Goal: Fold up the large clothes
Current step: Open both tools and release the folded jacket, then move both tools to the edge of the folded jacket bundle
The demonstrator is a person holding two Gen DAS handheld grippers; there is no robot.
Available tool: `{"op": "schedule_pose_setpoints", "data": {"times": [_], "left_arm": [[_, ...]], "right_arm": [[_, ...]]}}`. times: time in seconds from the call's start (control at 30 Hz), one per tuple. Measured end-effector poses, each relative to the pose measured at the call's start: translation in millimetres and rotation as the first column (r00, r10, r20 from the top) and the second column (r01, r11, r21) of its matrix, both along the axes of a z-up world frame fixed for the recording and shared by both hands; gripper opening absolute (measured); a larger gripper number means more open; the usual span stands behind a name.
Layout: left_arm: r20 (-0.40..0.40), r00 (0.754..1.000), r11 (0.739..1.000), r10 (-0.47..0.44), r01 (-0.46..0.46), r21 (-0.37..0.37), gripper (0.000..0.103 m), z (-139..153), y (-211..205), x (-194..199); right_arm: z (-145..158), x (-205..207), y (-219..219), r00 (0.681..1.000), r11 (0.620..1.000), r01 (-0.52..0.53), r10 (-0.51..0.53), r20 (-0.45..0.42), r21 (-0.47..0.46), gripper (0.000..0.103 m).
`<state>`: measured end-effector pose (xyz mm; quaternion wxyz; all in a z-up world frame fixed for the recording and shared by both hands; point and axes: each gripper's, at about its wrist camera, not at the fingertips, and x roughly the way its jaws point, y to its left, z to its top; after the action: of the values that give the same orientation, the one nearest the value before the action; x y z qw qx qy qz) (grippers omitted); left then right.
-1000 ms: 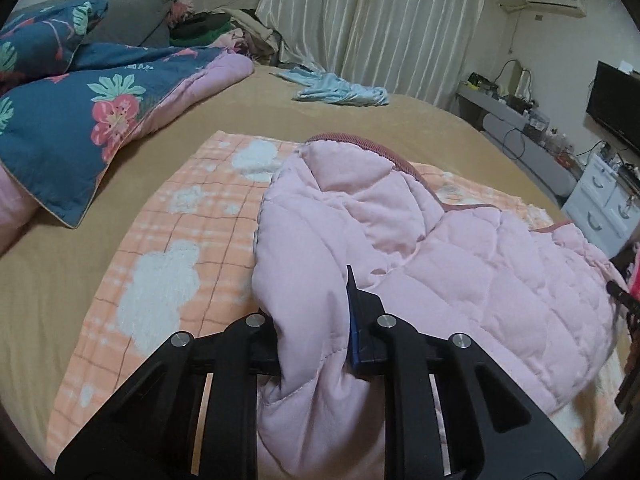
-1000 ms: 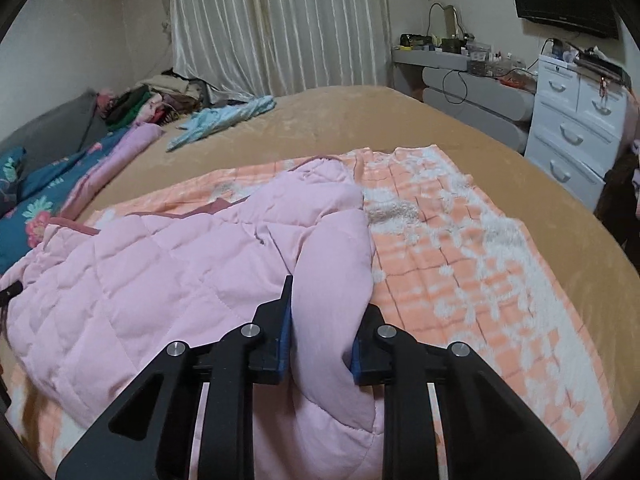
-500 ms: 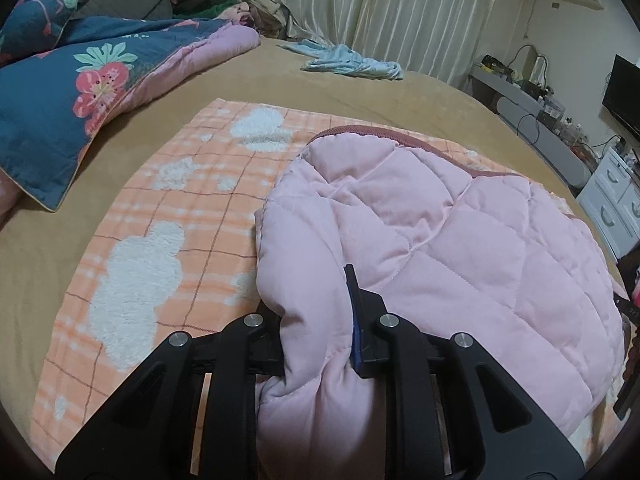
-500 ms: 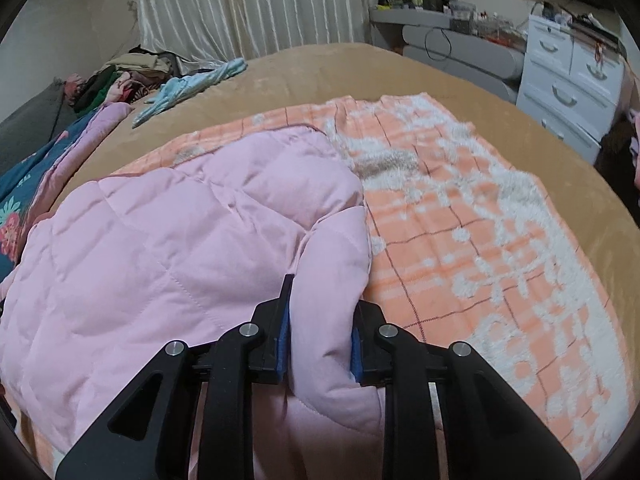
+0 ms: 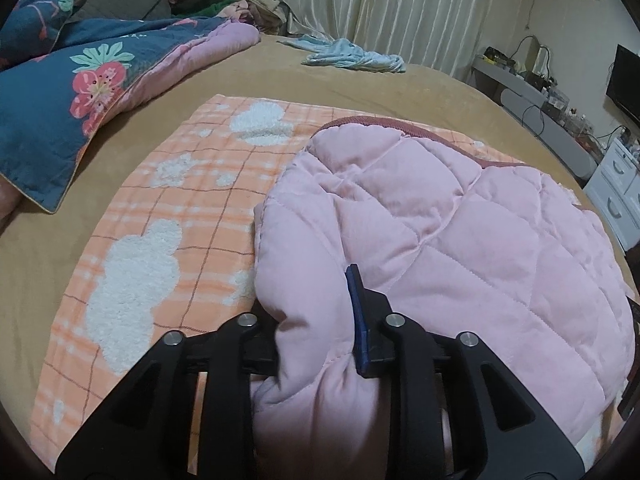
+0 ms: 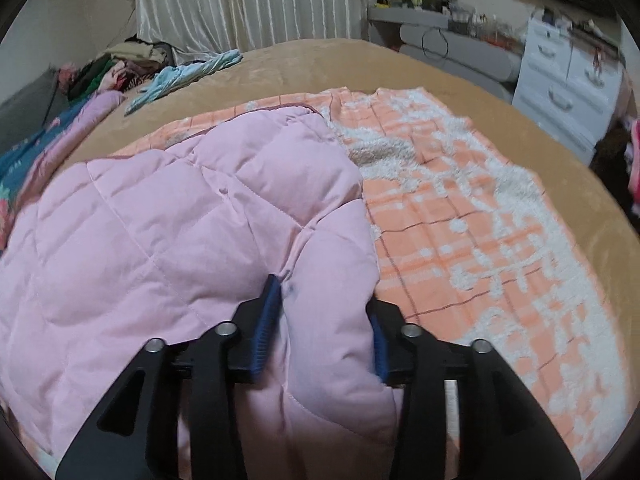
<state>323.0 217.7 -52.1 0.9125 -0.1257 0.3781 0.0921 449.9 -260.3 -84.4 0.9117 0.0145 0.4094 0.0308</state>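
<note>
A pink quilted jacket [image 5: 440,220] lies folded on an orange checked blanket [image 5: 172,208] spread over the tan bed. In the left wrist view my left gripper [image 5: 312,312] still pinches a fold of the jacket's near edge. Its jaws are opening, and the fabric hides the left finger. In the right wrist view my right gripper [image 6: 324,312] straddles the other near corner of the jacket [image 6: 180,220]. Its jaws are opening too and stand clearly wider, with the puffy fold lying loose between the blue pads [image 6: 266,320].
A blue floral quilt [image 5: 60,92] is heaped at the bed's far left, and a light blue garment [image 5: 348,54] lies near the curtains. White drawers [image 6: 560,80] and a grey shelf stand beyond the bed's right side. The orange blanket [image 6: 480,220] extends to the right of the jacket.
Both grippers have sunk with the jacket's near edge, which now rests flat on the blanket. The right jaws have spread apart around the fold. The left jaws have barely widened.
</note>
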Motion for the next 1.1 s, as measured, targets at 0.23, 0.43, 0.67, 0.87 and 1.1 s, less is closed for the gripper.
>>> {"op": "schedule_pose_setpoints", "data": {"times": [0.23,0.43,0.67,0.87,1.1], "left_arm": [[-0.022,1.000,1.000,0.022,-0.022,0.003,0.058,8,5,-12],[0.012,0.999,0.999,0.030,-0.029,-0.015,0.088,28,2,-33],[0.044,0.999,1.000,0.004,-0.003,-0.016,0.094,54,-12,-58],[0.076,0.997,1.000,0.003,-0.003,-0.003,0.094,71,-22,-81],[0.079,0.997,1.000,-0.009,0.008,0.014,0.094,73,-38,-102]], "right_arm": [[11,-26,-19,1.000,0.999,0.017,-0.018,0.006,0.040,0.093],[35,-58,-23,0.998,0.998,-0.011,0.006,0.070,0.069,0.099],[64,-93,-21,0.990,0.992,-0.044,0.027,0.136,0.116,0.099],[81,-118,-21,0.984,0.988,-0.063,0.038,0.177,0.141,0.099],[89,-145,-21,0.979,0.987,-0.059,0.029,0.201,0.147,0.099]]}}
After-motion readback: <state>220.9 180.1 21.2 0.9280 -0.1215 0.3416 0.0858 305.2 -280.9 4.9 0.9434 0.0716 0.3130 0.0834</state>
